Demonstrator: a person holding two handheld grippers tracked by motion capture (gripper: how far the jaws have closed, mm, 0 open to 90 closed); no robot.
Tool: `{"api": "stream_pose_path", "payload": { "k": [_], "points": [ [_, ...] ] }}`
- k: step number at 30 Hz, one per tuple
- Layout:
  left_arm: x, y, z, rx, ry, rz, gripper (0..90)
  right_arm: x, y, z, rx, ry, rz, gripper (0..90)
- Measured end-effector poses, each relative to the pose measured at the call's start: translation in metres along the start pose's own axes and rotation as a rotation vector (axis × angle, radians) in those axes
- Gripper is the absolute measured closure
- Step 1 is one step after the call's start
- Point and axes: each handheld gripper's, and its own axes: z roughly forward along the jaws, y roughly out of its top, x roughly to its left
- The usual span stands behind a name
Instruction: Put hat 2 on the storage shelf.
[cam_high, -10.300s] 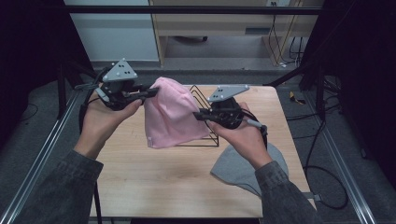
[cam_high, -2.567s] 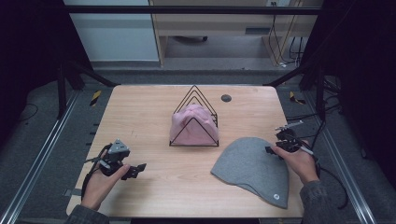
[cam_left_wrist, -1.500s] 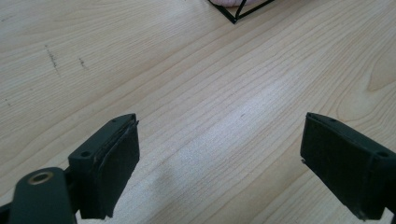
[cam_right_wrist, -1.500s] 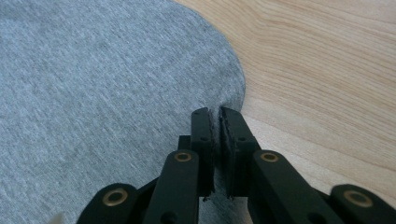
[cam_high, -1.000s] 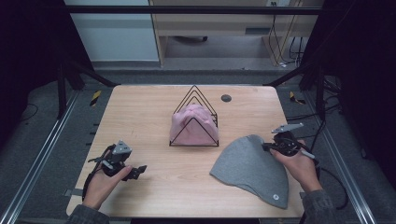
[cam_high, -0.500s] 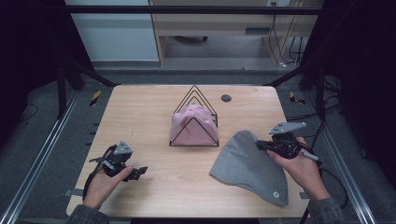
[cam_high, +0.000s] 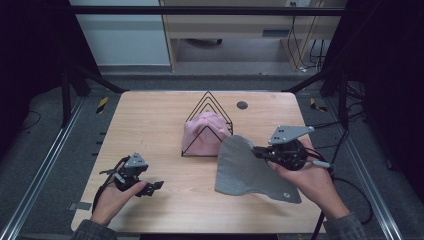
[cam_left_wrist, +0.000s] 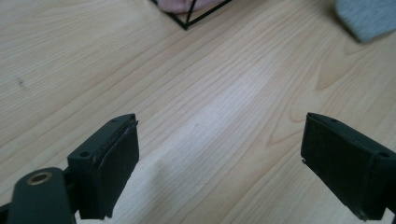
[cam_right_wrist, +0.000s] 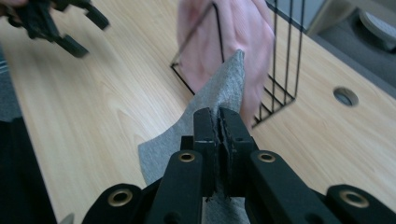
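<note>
A grey beanie (cam_high: 250, 167) is pinched by its edge between the pressed-together jaws of the right tongs (cam_high: 259, 151), and that edge is lifted off the wooden surface (cam_high: 150, 115) while the near part of the beanie lies flat at the right near side. In the right gripper view the grey fabric (cam_right_wrist: 219, 100) is seen rising from between the closed jaws toward a black wire rack (cam_right_wrist: 280, 60). The raised corner is held just beside the rack (cam_high: 207, 122), which stands at the middle of the surface with a pink beanie (cam_high: 202, 132) tucked inside it. The left tongs (cam_high: 150, 186) are held low at the left near corner, well apart from the rack, with the jaws spread and nothing between them above bare wood (cam_left_wrist: 219, 116). A small round hole (cam_high: 242, 105) is seen in the surface beyond the rack.
</note>
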Motion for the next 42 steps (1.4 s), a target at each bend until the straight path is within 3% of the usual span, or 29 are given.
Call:
{"api": "stream_pose_path", "payload": {
  "k": [8, 22, 28, 35, 42],
  "points": [
    [-0.020, 0.008, 0.006, -0.025, -0.082, 0.044, 11.2, 0.020, 0.035, 0.000, -0.041, 0.048, -0.068, 86.6],
    [-0.036, 0.028, -0.005, -0.105, -0.139, 0.086, 11.7, 0.038, 0.073, 0.006, -0.073, 0.089, -0.152, 86.6],
    [-0.043, 0.044, -0.010, -0.123, -0.150, 0.121, 12.2, 0.043, 0.088, 0.005, -0.092, 0.106, -0.178, 86.6],
    [-0.049, 0.072, -0.019, -0.131, -0.182, 0.190, 12.9, 0.052, 0.107, -0.001, -0.116, 0.117, -0.215, 86.6],
    [-0.047, 0.094, -0.019, -0.143, -0.203, 0.205, 12.8, 0.057, 0.119, 0.000, -0.118, 0.124, -0.235, 86.6]
  ]
}}
